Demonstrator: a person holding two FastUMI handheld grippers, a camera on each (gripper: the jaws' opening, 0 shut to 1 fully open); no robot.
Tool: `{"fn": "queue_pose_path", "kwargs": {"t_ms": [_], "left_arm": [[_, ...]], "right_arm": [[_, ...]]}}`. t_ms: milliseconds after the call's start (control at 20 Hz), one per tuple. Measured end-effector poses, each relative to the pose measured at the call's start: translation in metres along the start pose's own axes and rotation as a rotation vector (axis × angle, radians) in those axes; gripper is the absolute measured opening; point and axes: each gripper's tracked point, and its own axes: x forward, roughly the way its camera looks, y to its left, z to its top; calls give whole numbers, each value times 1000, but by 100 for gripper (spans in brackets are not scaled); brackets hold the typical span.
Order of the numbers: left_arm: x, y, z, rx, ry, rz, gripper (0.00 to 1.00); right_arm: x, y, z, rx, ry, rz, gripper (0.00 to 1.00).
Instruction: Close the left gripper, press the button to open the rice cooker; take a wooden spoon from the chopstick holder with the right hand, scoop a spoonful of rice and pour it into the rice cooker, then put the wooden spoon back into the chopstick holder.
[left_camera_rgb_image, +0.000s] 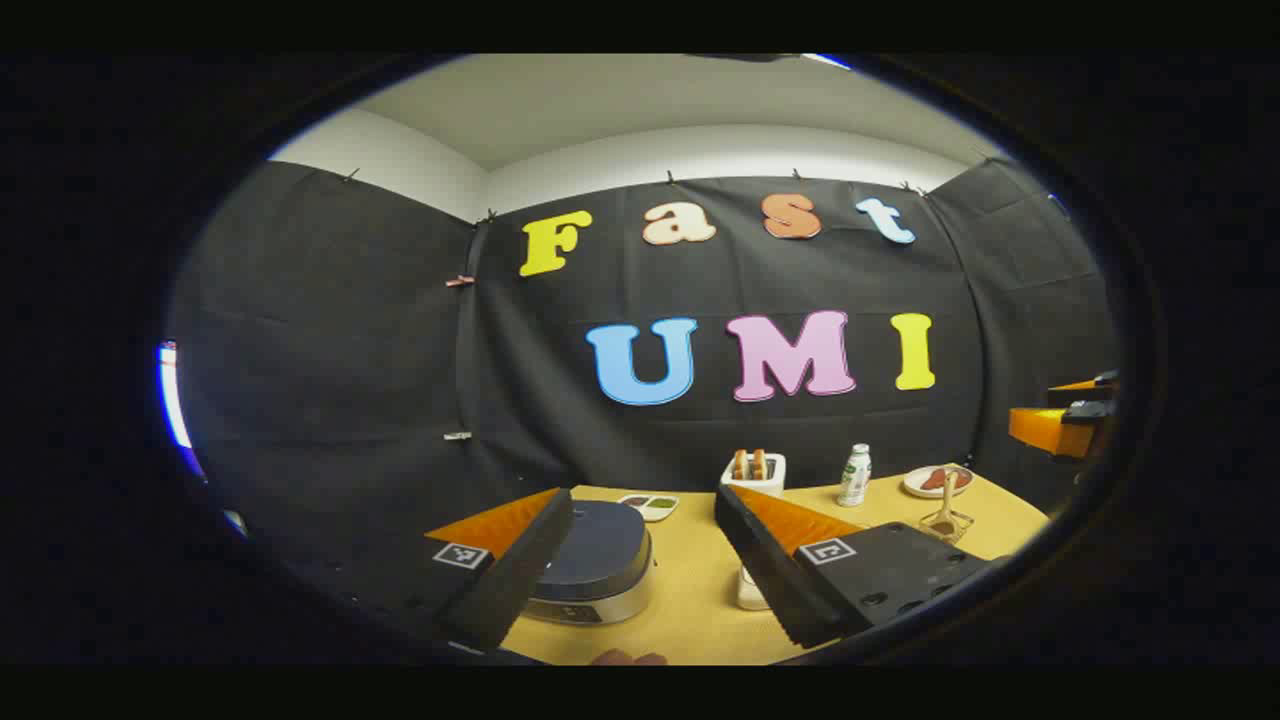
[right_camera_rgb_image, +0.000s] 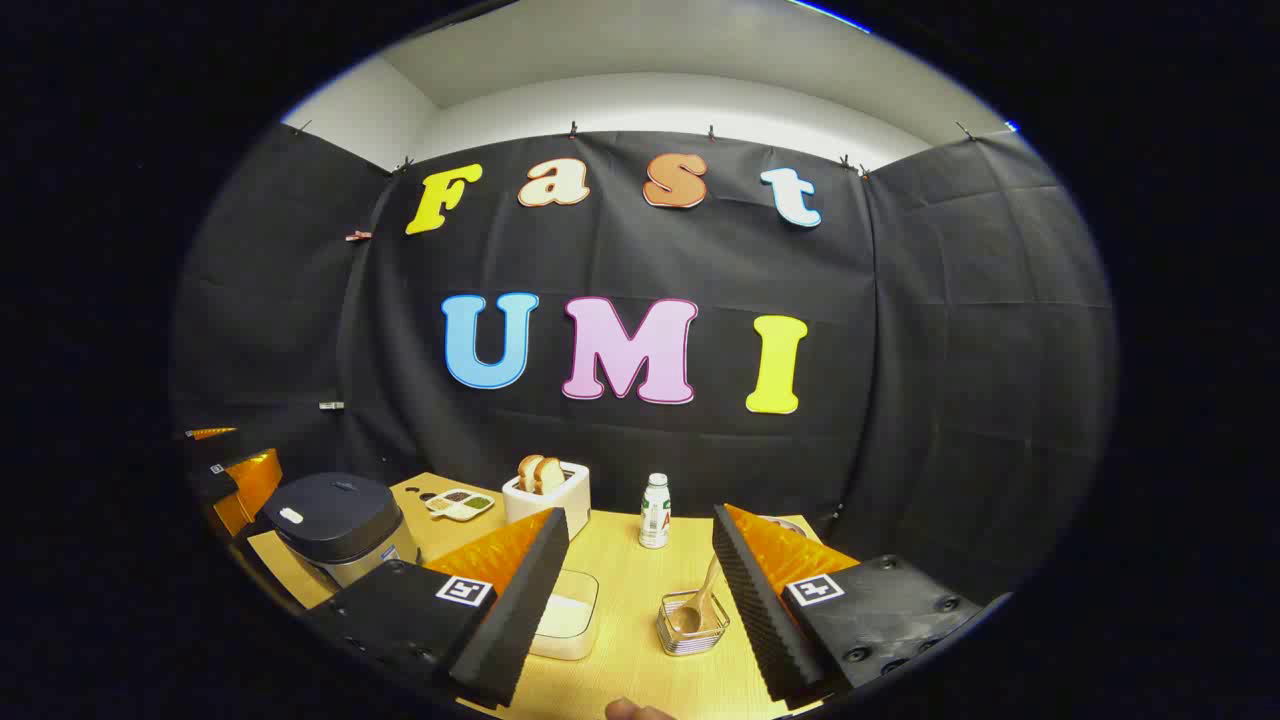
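Your two hand-held grippers hover with jaws wide, holding nothing, over the surface (right_camera_rgb_image: 630, 640).
Rice cooker (left_camera_rgb_image: 597, 562), lid down, sits beyond your left hand-held gripper (left_camera_rgb_image: 640, 565); right of the cooker, past the rice container (right_camera_rgb_image: 567, 612), the wooden spoon (right_camera_rgb_image: 697, 603) stands in the chopstick holder (right_camera_rgb_image: 690, 628), between the fingers of your right hand-held gripper (right_camera_rgb_image: 640, 590).

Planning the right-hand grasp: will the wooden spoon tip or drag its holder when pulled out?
The wooden spoon looks rigid and light and leans loosely in the holder, so it should lift freely. The wire holder looks small and light; an angled pull may drag or tip it.
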Motion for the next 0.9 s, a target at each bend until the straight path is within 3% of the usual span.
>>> {"fn": "queue_pose_path", "kwargs": {"t_ms": [900], "left_arm": [[-1,6,-4,1,7,16,96]], "right_arm": [[-4,4,-1,-35,-7,16,91]]}}
